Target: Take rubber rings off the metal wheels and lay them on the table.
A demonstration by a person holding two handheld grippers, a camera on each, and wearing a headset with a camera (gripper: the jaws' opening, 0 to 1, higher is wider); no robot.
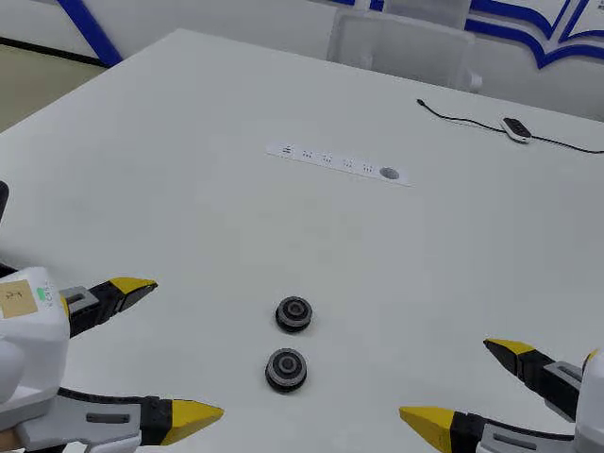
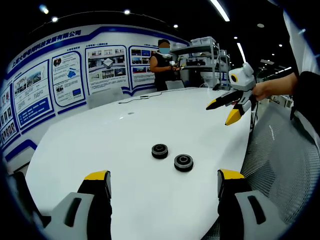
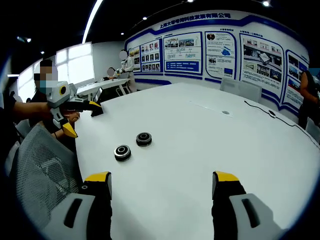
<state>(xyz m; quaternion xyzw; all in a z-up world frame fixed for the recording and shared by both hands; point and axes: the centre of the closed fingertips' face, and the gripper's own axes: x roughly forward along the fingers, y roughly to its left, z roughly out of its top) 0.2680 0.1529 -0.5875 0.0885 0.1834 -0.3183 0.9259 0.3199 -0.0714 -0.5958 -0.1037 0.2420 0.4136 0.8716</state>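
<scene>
Two small metal wheels with black rubber rings lie flat on the white table: the farther wheel (image 1: 294, 314) (image 2: 159, 150) (image 3: 144, 139) and the nearer wheel (image 1: 286, 369) (image 2: 183, 162) (image 3: 122, 152), a little apart. My left gripper (image 1: 168, 349) (image 2: 163, 176) (image 3: 84, 119) stands open at the table's left front, yellow tips pointing toward the wheels, nothing between them. Over the right front corner my right gripper (image 1: 458, 382) (image 3: 162, 177) (image 2: 220, 112) is open too and holds nothing. Both are well short of the wheels.
A white power strip (image 1: 340, 163) lies across the table's middle, farther back. A black cable with a small white remote (image 1: 515, 128) runs at the far right. A white chair (image 1: 401, 42) stands behind the table. A person (image 2: 162, 65) stands at the wall panels.
</scene>
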